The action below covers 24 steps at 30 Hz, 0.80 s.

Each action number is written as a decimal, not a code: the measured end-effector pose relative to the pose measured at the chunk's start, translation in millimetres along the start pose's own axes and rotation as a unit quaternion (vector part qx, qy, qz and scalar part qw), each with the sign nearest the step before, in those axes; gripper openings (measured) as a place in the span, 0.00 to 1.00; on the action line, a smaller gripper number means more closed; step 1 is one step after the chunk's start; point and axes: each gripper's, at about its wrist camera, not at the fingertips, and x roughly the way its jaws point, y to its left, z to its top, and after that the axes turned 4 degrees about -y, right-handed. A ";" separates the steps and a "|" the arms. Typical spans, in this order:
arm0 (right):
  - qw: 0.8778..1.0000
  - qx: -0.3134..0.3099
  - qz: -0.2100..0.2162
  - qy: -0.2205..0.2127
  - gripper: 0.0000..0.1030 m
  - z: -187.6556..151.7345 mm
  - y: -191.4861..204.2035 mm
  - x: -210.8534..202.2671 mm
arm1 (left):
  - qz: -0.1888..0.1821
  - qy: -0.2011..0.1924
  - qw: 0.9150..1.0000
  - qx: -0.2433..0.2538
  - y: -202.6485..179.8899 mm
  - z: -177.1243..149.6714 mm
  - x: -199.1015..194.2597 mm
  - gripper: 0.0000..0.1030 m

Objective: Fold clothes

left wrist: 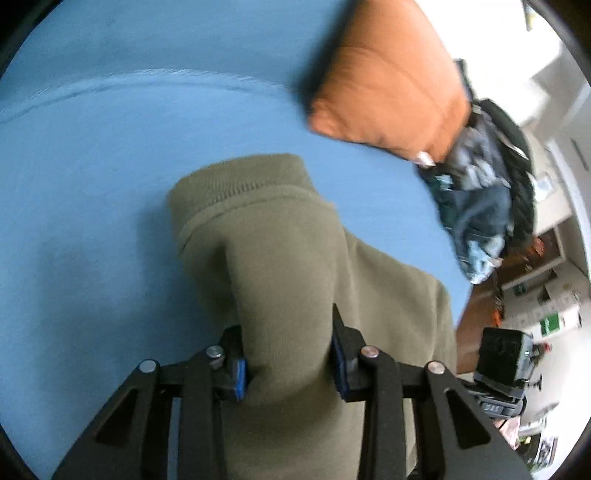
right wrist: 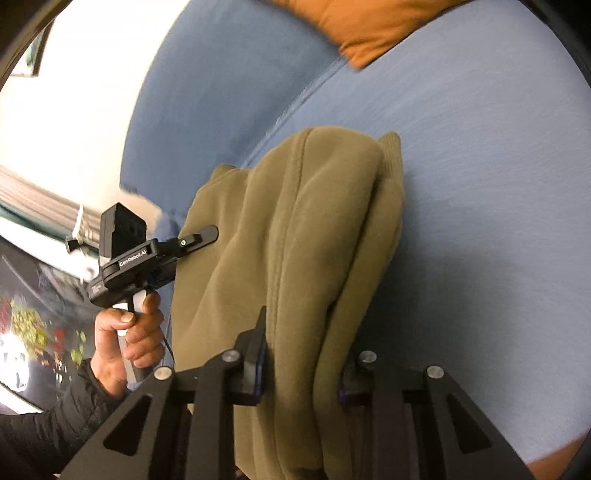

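An olive-green sweatshirt [left wrist: 280,240] hangs above a blue cushioned surface [left wrist: 92,184], its ribbed hem pointing away in the left wrist view. My left gripper [left wrist: 288,365] is shut on a thick fold of it. The right wrist view shows the same sweatshirt [right wrist: 295,240] bunched in several layers, with my right gripper [right wrist: 301,373] shut on the bundle. The left gripper [right wrist: 199,236] also appears at that view's left, held by a person's hand [right wrist: 125,336], its finger against the cloth's edge.
An orange cushion [left wrist: 388,85] lies on the blue surface at the upper right, also seen as the orange cushion [right wrist: 365,26]. A pile of dark and denim clothes [left wrist: 476,206] sits beyond it. The right gripper's body [left wrist: 506,362] shows at the lower right.
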 end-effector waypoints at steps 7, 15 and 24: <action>0.988 0.056 -0.013 -0.146 0.26 6.6 -55.5 -104.2 | -0.094 -0.013 0.988 0.124 -127.6 32.0 34.0 0.30; 0.933 0.054 -0.072 -0.349 0.26 0.2 -57.8 -217.0 | -0.189 -0.014 0.952 0.239 -267.7 66.0 59.0 0.30; 0.909 -0.066 -0.076 -0.405 0.28 3.3 -8.1 -316.7 | -0.332 -0.037 0.916 0.222 -285.1 87.6 20.1 0.30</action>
